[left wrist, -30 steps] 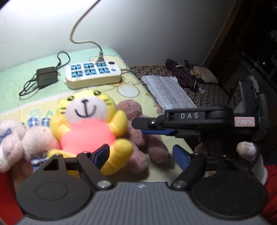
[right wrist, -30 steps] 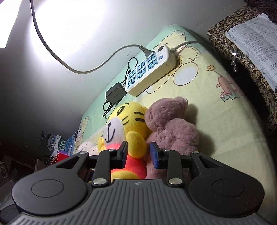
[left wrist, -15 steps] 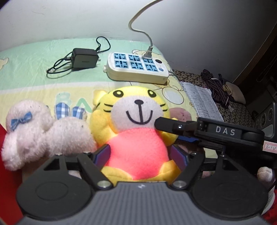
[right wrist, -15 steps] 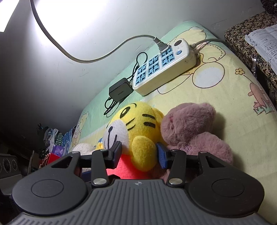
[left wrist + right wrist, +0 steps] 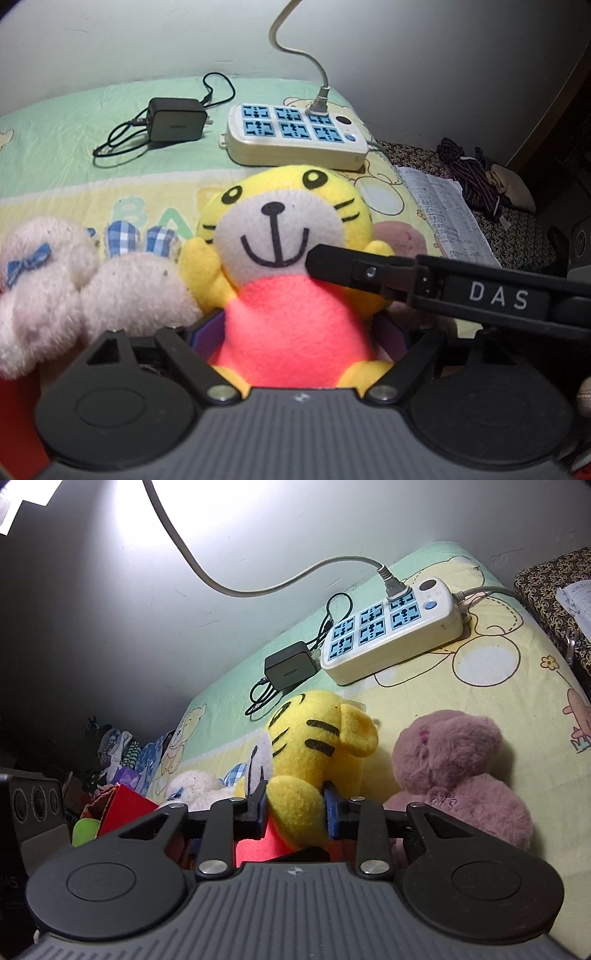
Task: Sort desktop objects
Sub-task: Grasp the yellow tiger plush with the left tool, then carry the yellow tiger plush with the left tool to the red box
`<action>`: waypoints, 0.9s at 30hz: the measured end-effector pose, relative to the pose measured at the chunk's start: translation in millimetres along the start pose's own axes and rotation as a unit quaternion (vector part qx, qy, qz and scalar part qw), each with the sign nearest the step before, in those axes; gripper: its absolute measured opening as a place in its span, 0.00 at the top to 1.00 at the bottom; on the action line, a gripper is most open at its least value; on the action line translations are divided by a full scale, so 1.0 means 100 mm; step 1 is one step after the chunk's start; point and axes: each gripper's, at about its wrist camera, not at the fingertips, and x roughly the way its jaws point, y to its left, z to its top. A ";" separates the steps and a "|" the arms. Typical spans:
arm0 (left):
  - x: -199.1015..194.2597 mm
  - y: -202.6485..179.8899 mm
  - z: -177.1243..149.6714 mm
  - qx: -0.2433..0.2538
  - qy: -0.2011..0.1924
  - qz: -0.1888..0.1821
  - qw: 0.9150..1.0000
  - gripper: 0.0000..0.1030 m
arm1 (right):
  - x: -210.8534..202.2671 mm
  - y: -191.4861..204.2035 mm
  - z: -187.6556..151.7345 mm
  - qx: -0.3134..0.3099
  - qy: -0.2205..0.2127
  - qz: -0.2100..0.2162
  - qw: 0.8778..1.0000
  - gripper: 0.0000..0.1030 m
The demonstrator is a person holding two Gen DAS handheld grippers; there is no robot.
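Observation:
A yellow tiger plush [image 5: 291, 229] with a pink belly sits upright on the cartoon-print sheet [image 5: 74, 177]. Its body fills the space between the wide-apart fingers of my left gripper [image 5: 299, 332], which is open. In the right wrist view my right gripper [image 5: 295, 805] is shut on the yellow tiger plush [image 5: 321, 738] at its arm. The finger [image 5: 351, 267] of that gripper reaches in from the right in the left wrist view. A white plush [image 5: 74, 280] with a blue bow lies left of the tiger. A mauve bear [image 5: 454, 771] lies to the tiger's right.
A white power strip [image 5: 295, 140] with a plugged cable and a black charger [image 5: 177, 118] lie by the wall. Printed paper [image 5: 443, 214] rests on a patterned surface past the sheet's right edge. A red box [image 5: 125, 808] and a speaker [image 5: 33, 805] stand at the left.
My left gripper has moved in until the tiger's body sits between its fingers. My right gripper opened a little, then shut on the tiger's arm.

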 end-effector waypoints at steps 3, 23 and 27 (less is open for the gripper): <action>-0.07 -0.06 -0.03 0.007 0.003 -0.005 1.000 0.19 | -0.15 0.05 -0.03 0.011 -0.006 0.010 1.000 0.71; -0.90 -0.39 -0.66 0.066 -0.014 -0.054 0.996 0.24 | -1.02 0.50 -0.69 0.015 -0.055 -0.011 0.998 0.72; -1.05 -0.36 -0.74 0.070 -0.026 -0.065 0.995 0.24 | -1.10 0.67 -0.77 0.007 -0.069 -0.014 0.998 0.73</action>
